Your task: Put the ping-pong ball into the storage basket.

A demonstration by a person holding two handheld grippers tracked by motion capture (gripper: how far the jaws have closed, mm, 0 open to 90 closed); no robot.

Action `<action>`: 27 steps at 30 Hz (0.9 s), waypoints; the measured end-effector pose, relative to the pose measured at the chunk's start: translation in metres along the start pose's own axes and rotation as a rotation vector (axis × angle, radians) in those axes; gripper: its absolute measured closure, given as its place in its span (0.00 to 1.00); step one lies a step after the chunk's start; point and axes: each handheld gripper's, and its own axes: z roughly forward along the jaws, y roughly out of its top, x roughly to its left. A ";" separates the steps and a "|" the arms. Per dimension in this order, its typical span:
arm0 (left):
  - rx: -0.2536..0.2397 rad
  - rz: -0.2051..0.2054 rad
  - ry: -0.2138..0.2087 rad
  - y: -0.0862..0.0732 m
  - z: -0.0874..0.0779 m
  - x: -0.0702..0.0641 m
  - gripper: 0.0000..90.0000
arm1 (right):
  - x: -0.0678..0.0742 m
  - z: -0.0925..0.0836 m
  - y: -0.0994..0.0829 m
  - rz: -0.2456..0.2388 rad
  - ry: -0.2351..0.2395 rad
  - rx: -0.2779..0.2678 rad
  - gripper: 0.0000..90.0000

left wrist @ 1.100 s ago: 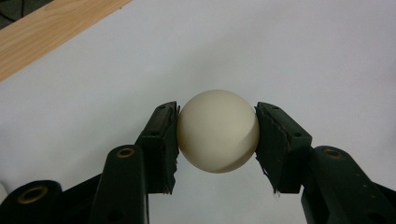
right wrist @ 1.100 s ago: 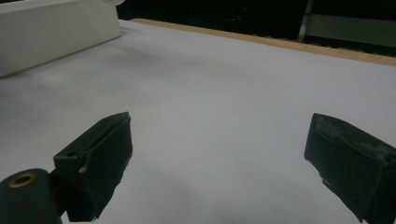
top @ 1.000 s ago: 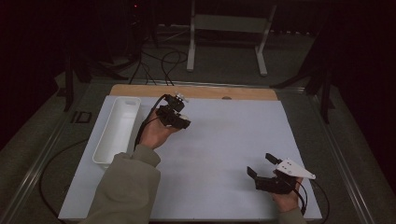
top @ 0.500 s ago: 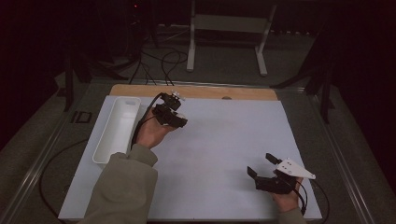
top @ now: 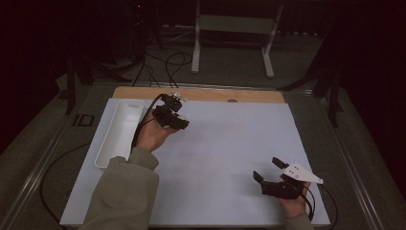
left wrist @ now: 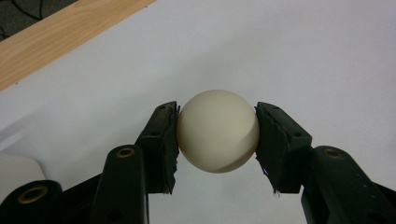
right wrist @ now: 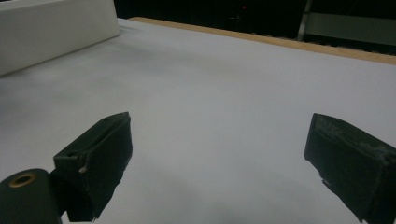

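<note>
Just to the left of the left gripper (top: pixel 181 120) in the high view lies a long white tray (top: pixel 119 132), narrow and lengthwise along the left side of the white sheet (top: pixel 230 143); the hand (top: pixel 152 134) that bears the gripper lies right beside its wall. Beyond the jaws runs the bare wooden strip (top: pixel 215 94) of the table's far edge; in the left gripper view that strip (left wrist: pixel 60 32) crosses the upper left corner, and a rounded white corner of the tray (left wrist: pixel 14 170) shows at the lower left. Nothing lies on the sheet between the two grippers, which are well apart.

The right gripper (top: pixel 268 172) rests low near the sheet's near right corner, jaws spread wide with nothing between them; in its own view the pads (right wrist: pixel 100 154) frame bare sheet (right wrist: pixel 210 116), with the tray's wall (right wrist: pixel 51 28) far ahead at the upper left and the wooden strip (right wrist: pixel 261 39) behind.

The left gripper (left wrist: pixel 217 135) is closed on a ball (left wrist: pixel 217 131), one pad pressed on each side at its widest part. The ball is smooth, matte, cream-white and unmarked, round, shaded on its underside, and seems lifted clear of the white sheet (left wrist: pixel 280 56) under it
</note>
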 end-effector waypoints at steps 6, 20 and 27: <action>0.005 -0.007 0.006 -0.001 -0.003 0.003 0.57 | 0.000 0.000 0.000 0.001 0.000 0.000 0.08; 0.001 -0.019 0.015 -0.004 -0.006 0.009 0.57 | 0.000 0.000 0.000 0.002 -0.001 0.000 0.08; 0.004 -0.020 0.020 -0.004 -0.008 0.011 0.57 | 0.000 0.000 0.000 0.002 -0.001 0.000 0.08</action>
